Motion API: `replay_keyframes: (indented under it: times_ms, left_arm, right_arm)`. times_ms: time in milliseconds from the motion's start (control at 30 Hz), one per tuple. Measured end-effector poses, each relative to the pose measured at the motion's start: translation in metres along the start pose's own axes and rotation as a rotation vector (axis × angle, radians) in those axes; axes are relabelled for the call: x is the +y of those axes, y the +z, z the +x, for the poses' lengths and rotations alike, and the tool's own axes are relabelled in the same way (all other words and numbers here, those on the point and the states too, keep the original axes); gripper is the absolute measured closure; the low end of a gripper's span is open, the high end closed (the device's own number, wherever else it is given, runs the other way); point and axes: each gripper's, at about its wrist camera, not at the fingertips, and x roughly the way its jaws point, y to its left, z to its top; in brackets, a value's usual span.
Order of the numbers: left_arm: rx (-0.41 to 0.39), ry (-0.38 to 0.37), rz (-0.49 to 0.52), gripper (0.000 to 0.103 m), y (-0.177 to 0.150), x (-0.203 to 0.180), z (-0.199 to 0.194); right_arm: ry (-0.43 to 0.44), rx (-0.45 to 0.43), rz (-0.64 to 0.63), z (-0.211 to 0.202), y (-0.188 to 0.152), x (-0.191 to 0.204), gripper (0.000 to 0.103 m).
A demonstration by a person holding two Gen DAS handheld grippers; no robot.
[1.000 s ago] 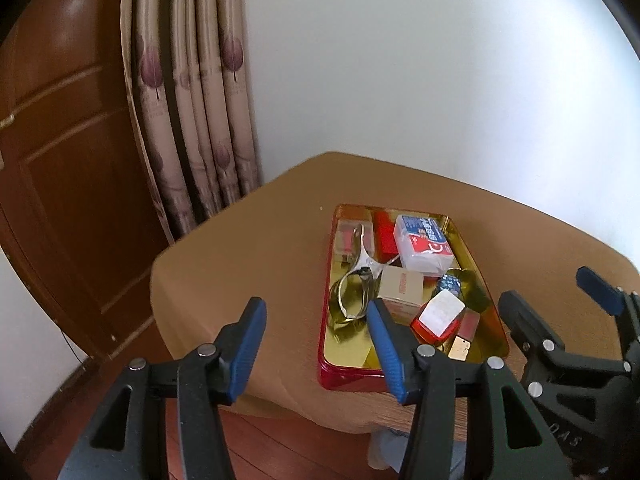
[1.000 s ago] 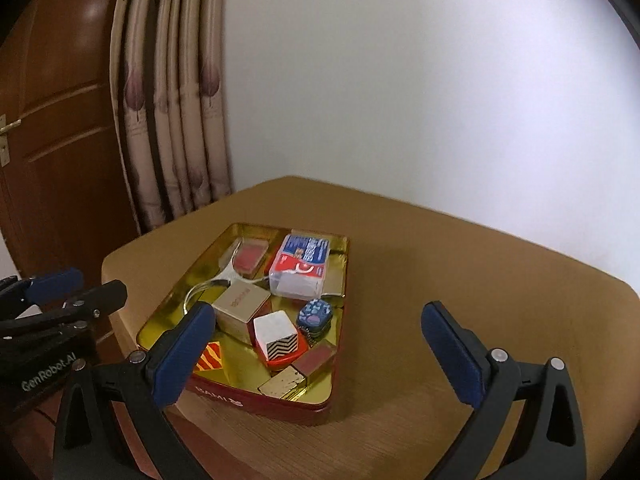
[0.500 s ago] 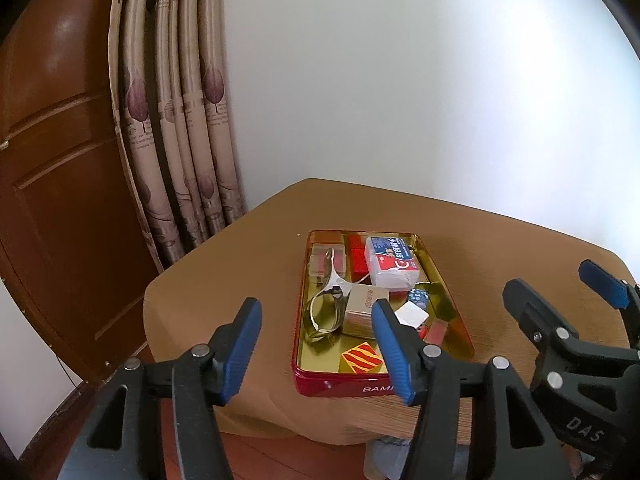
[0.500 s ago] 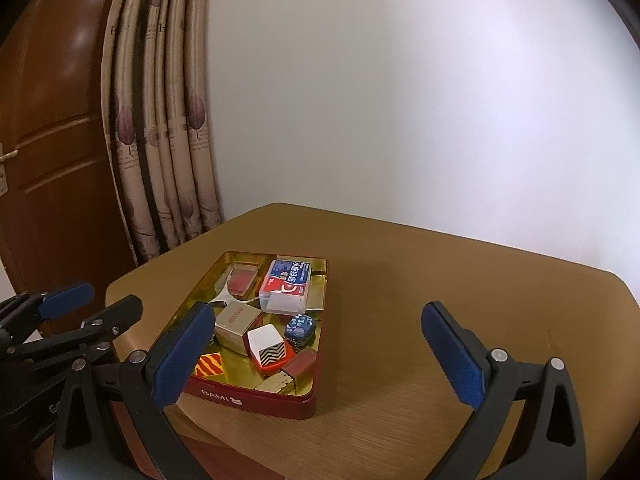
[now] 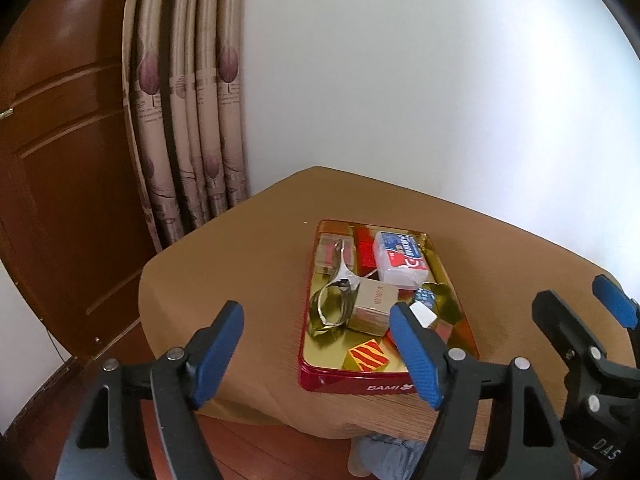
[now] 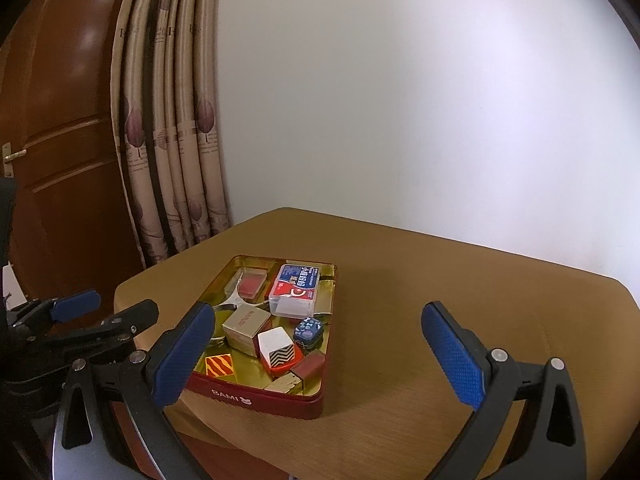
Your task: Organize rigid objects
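A red tin with a gold inside (image 5: 352, 384) (image 6: 256, 397) sits near the table's front left corner. It holds several small things: a white and blue box (image 5: 402, 258) (image 6: 295, 289), a beige box (image 5: 374, 306) (image 6: 245, 326), metal clippers (image 5: 336, 296), a red and yellow striped block (image 5: 368, 356) (image 6: 219, 364), a zigzag block (image 6: 278, 348). My left gripper (image 5: 316, 354) is open and empty, held off the table's front edge. My right gripper (image 6: 320, 356) is open and empty, in front of the tin.
The tan wooden table (image 6: 440, 280) stands against a white wall. A patterned curtain (image 5: 188, 120) and a brown door (image 5: 60, 160) are to the left. Wooden floor (image 5: 248, 448) shows below the table's edge.
Both grippers have drawn back and up from the tin, which now looks smaller and farther away. Both stay open and empty.
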Motion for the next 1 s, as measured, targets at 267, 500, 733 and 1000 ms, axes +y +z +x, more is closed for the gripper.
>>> replay_keyframes:
  times_ms: [267, 500, 733, 1000]
  left_arm:
    - [0.002, 0.003, 0.016, 0.026, -0.001, -0.002, -0.001]
    - [0.005, 0.015, 0.016, 0.026, 0.000, -0.002, 0.000]
    - [0.015, 0.015, 0.006, 0.025, 0.000, 0.000, 0.003]
    - [0.034, 0.022, 0.010, 0.026, -0.001, -0.001, 0.006]
  right_arm:
    - [0.005, -0.002, -0.008, -0.003, 0.000, 0.003, 0.001]
    - [0.002, 0.015, -0.017, -0.003, -0.003, 0.009, 0.001]
    - [0.006, 0.033, -0.022, 0.001, -0.007, 0.011, 0.001]
    - [0.006, 0.056, -0.028, 0.004, -0.010, 0.013, 0.001]
